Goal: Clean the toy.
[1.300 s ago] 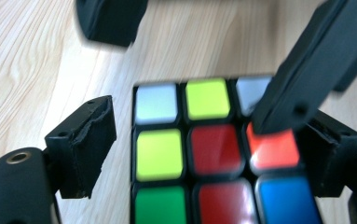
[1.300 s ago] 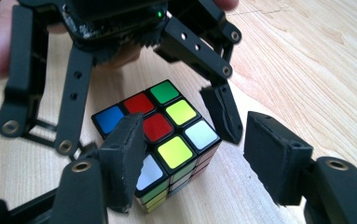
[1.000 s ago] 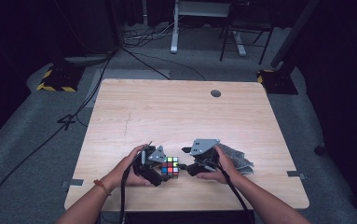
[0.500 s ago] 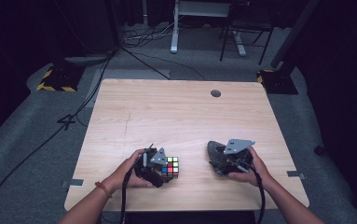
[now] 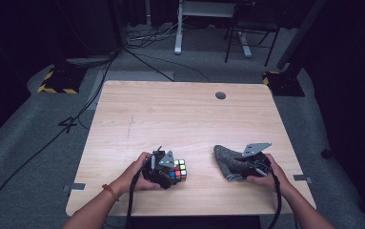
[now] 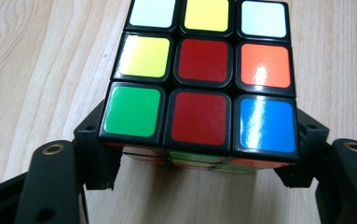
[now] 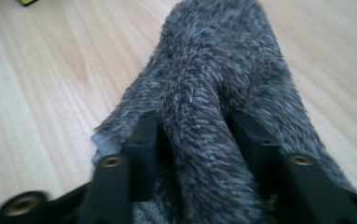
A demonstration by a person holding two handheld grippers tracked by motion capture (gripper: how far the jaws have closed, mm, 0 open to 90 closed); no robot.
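Grey fuzzy cloth (image 7: 213,93) is pinched in the right claw (image 7: 195,140) near the counter's (image 5: 170,114) front edge, probably for wiping; the left claw (image 6: 199,154), just closing, clamps the cube (image 6: 199,74) steady beside it.

far half of table (image 5: 180,109): lying bare, giving free passage
middle gap: bare wood separating cube (image 5: 179,170) and grey fuzzy cloth (image 5: 228,160)
near edge: forearms crossing it on both sides
round grommet hole (image 5: 220,95): sitting flush, blocking nothing
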